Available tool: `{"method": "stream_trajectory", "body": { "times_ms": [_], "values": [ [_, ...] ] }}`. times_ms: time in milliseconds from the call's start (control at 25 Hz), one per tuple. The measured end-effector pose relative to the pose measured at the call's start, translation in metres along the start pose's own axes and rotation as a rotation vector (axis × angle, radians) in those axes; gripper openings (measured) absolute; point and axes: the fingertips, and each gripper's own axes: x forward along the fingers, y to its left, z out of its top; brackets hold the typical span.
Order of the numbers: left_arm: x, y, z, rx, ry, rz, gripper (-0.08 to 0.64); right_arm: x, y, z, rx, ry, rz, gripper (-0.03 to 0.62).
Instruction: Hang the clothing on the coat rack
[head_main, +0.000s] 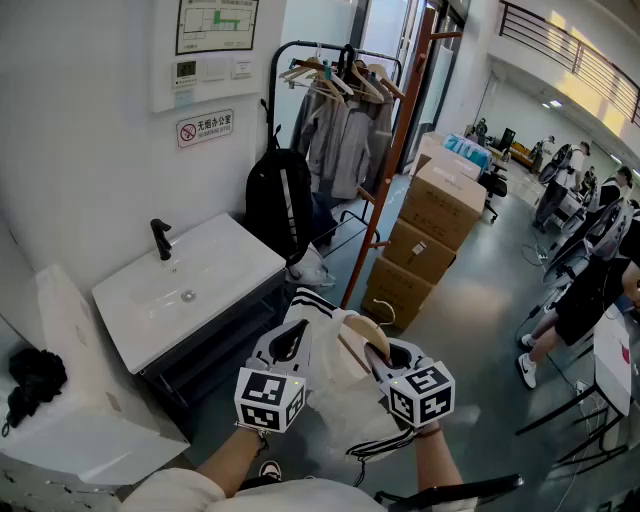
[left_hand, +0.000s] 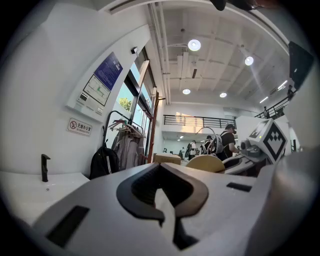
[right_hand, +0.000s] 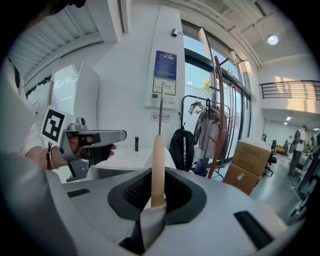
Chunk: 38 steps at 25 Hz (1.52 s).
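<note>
A white garment with black stripes (head_main: 335, 390) hangs on a wooden hanger (head_main: 362, 335) between my two grippers, low in the head view. My left gripper (head_main: 290, 345) is shut on a fold of the white cloth (left_hand: 161, 200) at the garment's left shoulder. On the other side, my right gripper (head_main: 385, 355) is shut on the hanger (right_hand: 158, 170) together with some cloth (right_hand: 150, 225); the hanger's metal hook (right_hand: 161, 107) points up. The black coat rack (head_main: 340, 60) stands far ahead by the wall, with several hangers and grey clothes on it.
A black backpack (head_main: 280, 200) hangs at the rack's left. An orange-brown wooden post (head_main: 395, 150) and stacked cardboard boxes (head_main: 430, 220) stand to its right. A white sink cabinet (head_main: 190, 285) is at the left by the wall. People stand at the far right (head_main: 590, 280).
</note>
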Motion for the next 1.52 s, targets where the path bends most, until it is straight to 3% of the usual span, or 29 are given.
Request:
{"method": "stream_trajectory", "body": {
  "times_ms": [440,720,920,1240,1520],
  "values": [
    [-0.006,0.009,-0.006,-0.056,0.009,0.019,0.008,-0.007,0.002,0.003,-0.008,0.002,-0.023,0.067],
    [0.0,0.017,-0.006,-0.049,0.015,-0.003,0.008,0.001,-0.003,0.006,0.038,0.006,-0.019,0.067],
    [0.013,0.028,-0.004,-0.018,0.023,-0.032,0.008,0.013,-0.01,0.012,0.016,0.018,-0.028,0.067],
    [0.055,0.03,-0.016,-0.026,0.051,-0.071,0.008,0.032,-0.041,0.015,0.017,0.016,-0.008,0.067],
    [0.122,0.031,-0.022,-0.037,0.044,-0.025,0.008,0.062,-0.093,0.017,-0.036,0.027,0.065,0.067]
  ]
}}
